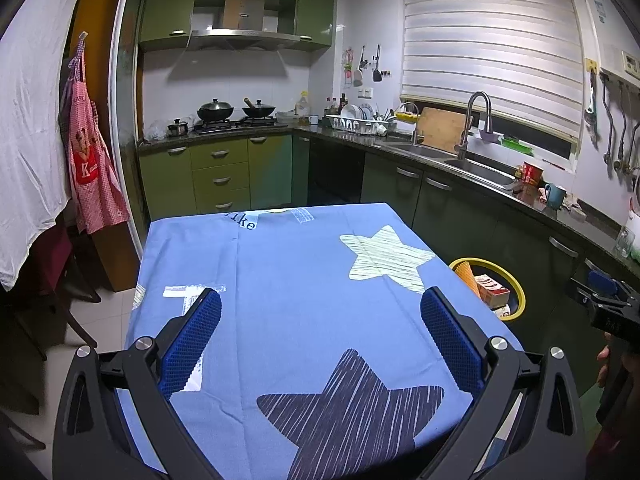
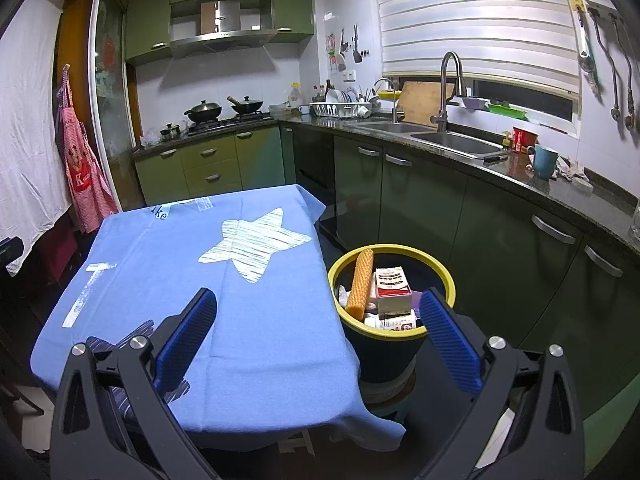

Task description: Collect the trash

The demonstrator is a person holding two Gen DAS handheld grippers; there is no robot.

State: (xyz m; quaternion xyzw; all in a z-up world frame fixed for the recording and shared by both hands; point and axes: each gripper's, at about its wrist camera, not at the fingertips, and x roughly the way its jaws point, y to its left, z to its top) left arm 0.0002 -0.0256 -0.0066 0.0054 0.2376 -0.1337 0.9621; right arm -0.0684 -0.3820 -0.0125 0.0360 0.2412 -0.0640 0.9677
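While I hold both tools above the table [image 1: 280, 280], my left gripper [image 1: 320, 308] has its jaws spread wide with nothing between them, only the blue star-patterned cloth [image 1: 304, 320] showing through the gap. My right gripper [image 2: 318, 310] is just as wide and also holds nothing; its left finger hangs over the table's near right corner and its right finger sits in front of the bin.

That bin, a dark trash can with a yellow rim [image 2: 446, 270], stands just beside the table's right edge, below the level of the tabletop, resting on some low base I cannot make out. Inside it I see an orange waffle-textured stick [image 2: 359, 284] leaning upright against the rim on the table side, a red-and-white carton [image 2: 394, 290] next to it, and a small white labelled bottle [image 2: 394, 322] lying toward the near side. Other bits beneath them are too jumbled to name.

From the left camera, the same can [image 1: 516, 292] peeks out past the table's right edge, with my right tool at the far right of the view.
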